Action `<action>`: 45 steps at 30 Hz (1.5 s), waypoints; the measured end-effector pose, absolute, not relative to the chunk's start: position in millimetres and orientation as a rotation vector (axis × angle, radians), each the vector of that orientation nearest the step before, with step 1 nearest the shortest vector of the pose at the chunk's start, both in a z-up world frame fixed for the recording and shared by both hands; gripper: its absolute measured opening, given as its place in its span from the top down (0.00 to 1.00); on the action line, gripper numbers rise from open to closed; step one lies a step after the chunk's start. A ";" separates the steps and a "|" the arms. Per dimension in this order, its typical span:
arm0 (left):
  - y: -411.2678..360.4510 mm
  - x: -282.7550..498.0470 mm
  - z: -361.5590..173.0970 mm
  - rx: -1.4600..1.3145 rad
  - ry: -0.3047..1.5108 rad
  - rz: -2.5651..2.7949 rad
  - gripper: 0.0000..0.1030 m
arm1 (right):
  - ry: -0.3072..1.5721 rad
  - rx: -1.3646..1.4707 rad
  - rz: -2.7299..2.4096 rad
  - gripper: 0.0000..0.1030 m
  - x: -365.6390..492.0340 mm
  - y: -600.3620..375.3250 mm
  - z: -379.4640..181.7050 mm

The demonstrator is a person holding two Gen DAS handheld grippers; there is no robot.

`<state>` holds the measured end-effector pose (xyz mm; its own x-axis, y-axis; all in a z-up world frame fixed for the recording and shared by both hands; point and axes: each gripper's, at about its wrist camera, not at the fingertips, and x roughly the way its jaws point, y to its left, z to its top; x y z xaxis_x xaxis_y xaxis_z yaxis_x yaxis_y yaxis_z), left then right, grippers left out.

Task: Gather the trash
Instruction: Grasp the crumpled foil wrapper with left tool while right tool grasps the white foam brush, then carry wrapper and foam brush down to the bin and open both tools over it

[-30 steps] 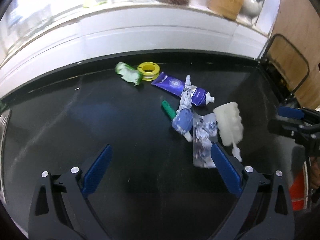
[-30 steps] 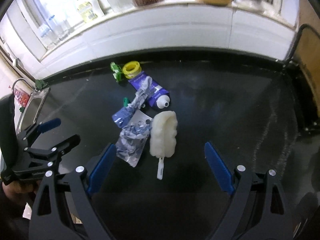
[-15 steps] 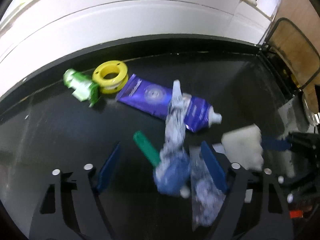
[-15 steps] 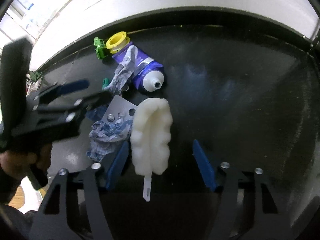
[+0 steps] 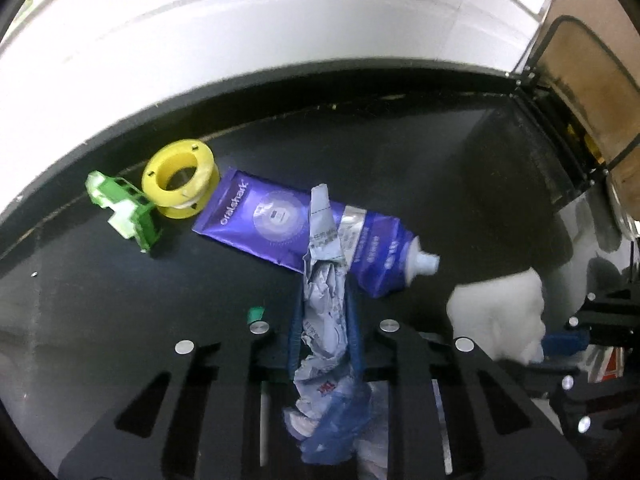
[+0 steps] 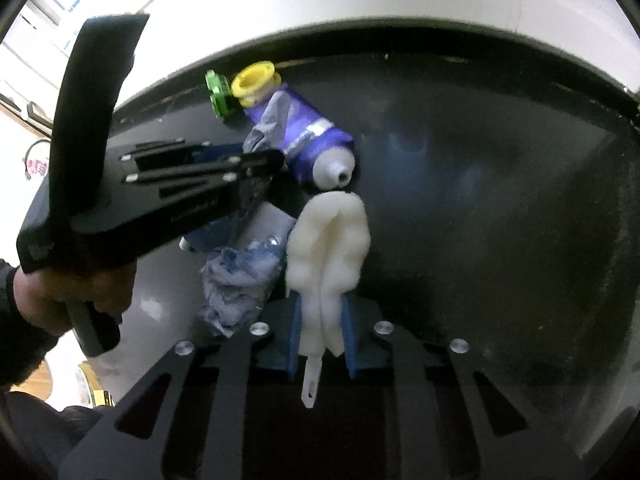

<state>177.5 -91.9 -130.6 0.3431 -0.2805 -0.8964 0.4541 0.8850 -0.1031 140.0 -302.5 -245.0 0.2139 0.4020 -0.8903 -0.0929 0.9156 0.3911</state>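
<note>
As both jaw pairs are closing, left gripper (image 5: 325, 334) on crumpled blue-grey wrapper (image 5: 326, 320), right gripper (image 6: 322, 334) on white foam piece (image 6: 328, 240) at frame bottom, the purple toothpaste tube (image 5: 296, 228) could get dragged by the overlapping wrapper.

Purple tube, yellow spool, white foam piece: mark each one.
purple tube (image 5: 276, 220), left wrist view, printed middle.
yellow spool (image 5: 180, 182), left wrist view, top rim.
white foam piece (image 6: 328, 248), right wrist view, central crease.
</note>
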 end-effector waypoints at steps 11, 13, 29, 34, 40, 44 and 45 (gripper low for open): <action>-71.2 120.6 -49.2 0.144 1.046 -0.359 0.82 | 1.186 0.239 0.307 0.83 119.8 -318.3 -179.3; -65.3 109.0 -39.4 0.137 1.035 -0.342 0.82 | 1.165 0.227 0.299 0.83 111.7 -319.4 -168.3; -27.8 47.8 -10.8 0.096 0.983 -0.229 0.82 | 1.109 0.169 0.300 0.83 74.6 -306.0 -135.9; 1.9 34.3 -0.7 0.073 0.956 -0.166 0.82 | 1.081 0.103 0.347 0.83 82.3 -274.4 -119.4; 65.4 7.4 5.6 0.013 0.947 -0.017 0.82 | 1.040 0.018 0.467 0.83 90.6 -208.2 -96.2; 121.8 -22.5 6.7 -0.057 0.952 0.120 0.82 | 1.019 -0.061 0.581 0.83 89.9 -145.4 -81.2; 136.4 -31.9 6.6 -0.076 0.952 0.155 0.82 | 1.014 -0.076 0.612 0.83 88.3 -129.9 -78.0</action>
<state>-31.9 136.4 6.6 0.5702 0.0986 -0.8156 -0.1656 0.9862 0.0034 88.3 -129.9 -78.0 0.3776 0.4436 -0.8128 -0.5123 0.8313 0.2157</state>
